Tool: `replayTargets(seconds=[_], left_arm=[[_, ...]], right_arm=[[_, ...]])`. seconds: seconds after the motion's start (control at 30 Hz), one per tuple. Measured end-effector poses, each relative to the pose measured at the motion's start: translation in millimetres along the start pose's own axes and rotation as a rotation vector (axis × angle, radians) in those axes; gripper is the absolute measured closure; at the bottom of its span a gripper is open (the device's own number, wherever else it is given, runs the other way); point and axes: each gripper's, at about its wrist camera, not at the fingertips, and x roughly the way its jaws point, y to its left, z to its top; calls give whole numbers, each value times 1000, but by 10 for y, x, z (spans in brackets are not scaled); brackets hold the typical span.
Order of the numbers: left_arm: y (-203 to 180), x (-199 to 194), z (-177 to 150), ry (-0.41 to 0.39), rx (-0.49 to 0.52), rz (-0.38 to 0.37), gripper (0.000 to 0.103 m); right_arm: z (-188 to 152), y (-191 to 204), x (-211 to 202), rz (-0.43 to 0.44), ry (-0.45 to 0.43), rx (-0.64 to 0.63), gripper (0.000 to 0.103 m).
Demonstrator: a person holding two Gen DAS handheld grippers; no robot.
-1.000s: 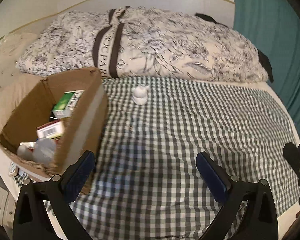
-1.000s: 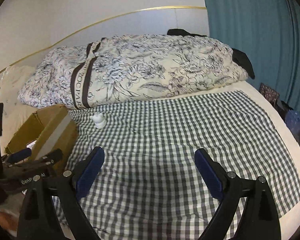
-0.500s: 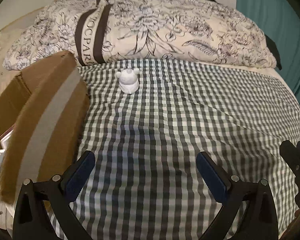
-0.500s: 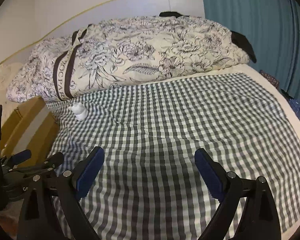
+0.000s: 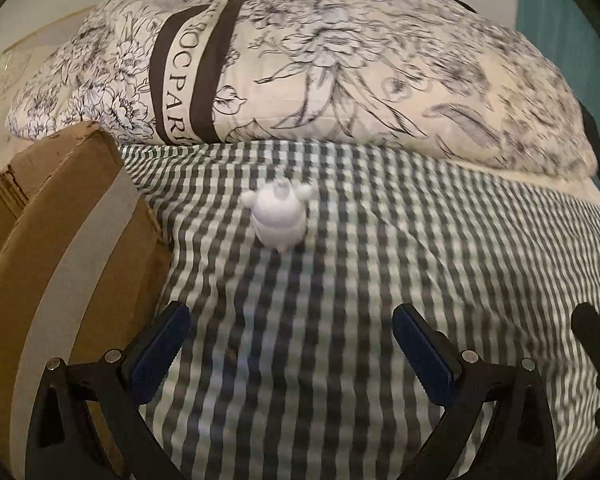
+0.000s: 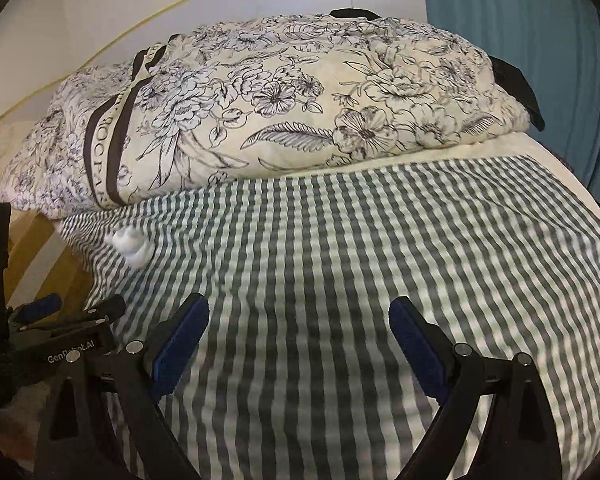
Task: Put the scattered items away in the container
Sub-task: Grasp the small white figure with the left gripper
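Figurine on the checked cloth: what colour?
Plain white figurine, no markings visible; shows best in the left wrist view.

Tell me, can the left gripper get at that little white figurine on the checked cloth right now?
Probably yes. The left gripper is open and aimed at the white figurine, with only bare checked cloth between them. The cardboard box sits off to its left, clear of that path.

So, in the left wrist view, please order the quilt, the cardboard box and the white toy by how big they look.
1. Quilt: it fills most of the upper picture.
2. Cardboard box: large too, but it sits near the camera and is cut by the edge, so its true size is unsure.
3. White toy: clearly the smallest.
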Motion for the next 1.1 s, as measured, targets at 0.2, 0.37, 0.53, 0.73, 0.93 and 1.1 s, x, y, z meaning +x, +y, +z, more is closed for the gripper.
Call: replayTargets(seconds=[0.2, 0.37, 0.53, 0.73, 0.93, 1.1], left_arm=[[67, 310, 184, -21, -57, 8, 0], [152, 525, 285, -58, -99, 49, 0], [164, 777, 420, -68, -125, 110, 0], [89, 1073, 485, -46, -89, 151, 0], [32, 1095, 473, -46, -36, 108, 50], [-3, 762, 355, -80, -5, 100, 50]], right_arm=[[170, 68, 499, -33, -4, 3, 11], [44, 56, 774, -47, -34, -5, 11], [-28, -61, 989, 6, 34, 36, 11], [-34, -160, 998, 49, 28, 88, 11], [-36, -158, 1008, 50, 27, 90, 11], [-45, -162, 1011, 52, 23, 91, 11]])
